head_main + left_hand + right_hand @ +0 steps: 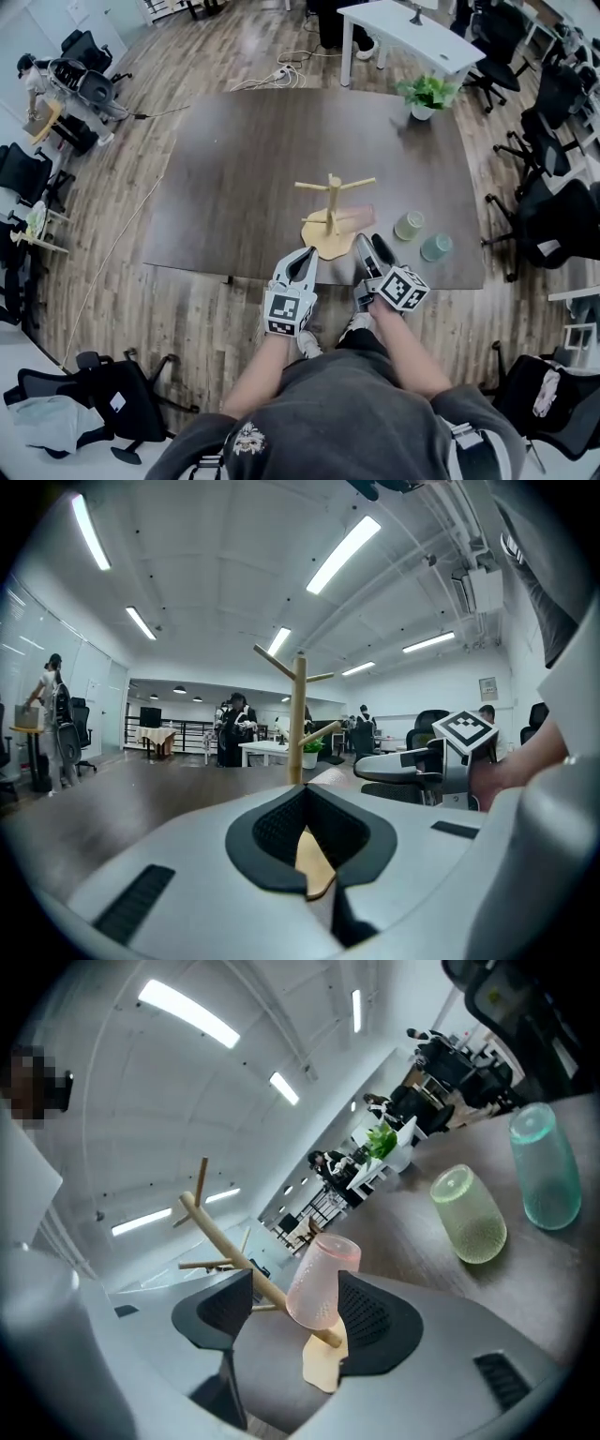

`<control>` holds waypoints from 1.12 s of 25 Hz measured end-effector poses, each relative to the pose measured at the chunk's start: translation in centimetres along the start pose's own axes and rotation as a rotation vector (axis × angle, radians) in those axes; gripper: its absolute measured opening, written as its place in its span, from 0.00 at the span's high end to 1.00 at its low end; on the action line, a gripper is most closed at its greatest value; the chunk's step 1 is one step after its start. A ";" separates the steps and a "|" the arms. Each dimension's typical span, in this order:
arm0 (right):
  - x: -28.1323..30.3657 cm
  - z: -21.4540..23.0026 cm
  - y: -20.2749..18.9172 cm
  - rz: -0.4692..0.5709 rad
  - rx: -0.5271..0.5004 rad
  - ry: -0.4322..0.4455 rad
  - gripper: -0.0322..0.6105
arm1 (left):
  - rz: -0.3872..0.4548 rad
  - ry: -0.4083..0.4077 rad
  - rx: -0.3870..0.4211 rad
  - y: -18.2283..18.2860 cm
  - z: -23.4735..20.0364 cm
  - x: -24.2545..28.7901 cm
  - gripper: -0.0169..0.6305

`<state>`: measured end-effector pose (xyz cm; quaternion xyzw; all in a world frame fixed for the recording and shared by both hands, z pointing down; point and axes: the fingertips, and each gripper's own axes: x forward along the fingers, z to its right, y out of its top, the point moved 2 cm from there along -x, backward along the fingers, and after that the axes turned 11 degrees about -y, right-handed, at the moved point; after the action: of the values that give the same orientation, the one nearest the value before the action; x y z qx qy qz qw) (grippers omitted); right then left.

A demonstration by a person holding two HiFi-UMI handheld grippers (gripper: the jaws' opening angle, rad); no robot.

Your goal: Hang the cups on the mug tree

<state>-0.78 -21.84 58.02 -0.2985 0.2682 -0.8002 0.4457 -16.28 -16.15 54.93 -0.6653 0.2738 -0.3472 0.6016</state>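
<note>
right gripper (295, 1324) has its jaws apart either side of the pink cup (322, 1279), which seems to sit on a low peg of the mug tree (217, 1234) — not clamped. left gripper (314, 860) is closed and empty. green cup (469, 1215) and teal cup (546, 1168) stand on the table (234, 169). a pad brushing the pink cup on the way out could knock it off — or tip the tree.

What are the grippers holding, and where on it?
Nothing, it seems. The right gripper is open; the pink cup shows between its jaws but is not pinched. The left gripper is shut and looks empty.
</note>
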 end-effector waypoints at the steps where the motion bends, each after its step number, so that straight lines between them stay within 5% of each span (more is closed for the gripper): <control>1: -0.4 -0.6 0.0 0.004 -0.042 0.007 0.48 | 0.003 -0.002 0.001 0.1 0.1 -0.2 0.96; 4: -1.6 -2.4 0.0 0.023 -0.178 0.015 0.51 | 0.005 -0.013 0.006 -0.1 0.5 -0.6 0.96; 11: -4.9 -6.7 -0.5 0.070 -0.472 0.026 0.84 | 0.041 -0.053 0.016 1.6 2.1 -2.3 0.96; 17: -7.5 -9.1 -1.9 0.114 -0.847 -0.016 0.91 | 0.067 -0.086 0.022 1.8 4.0 -3.2 0.96; 28: -9.9 -9.4 -0.7 0.179 -0.901 -0.033 0.91 | 0.104 -0.080 0.022 3.4 5.2 -3.8 0.96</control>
<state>-3.66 -11.38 49.78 -0.4510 0.6071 -0.5570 0.3431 -14.31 -10.41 50.87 -0.6570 0.2799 -0.2913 0.6365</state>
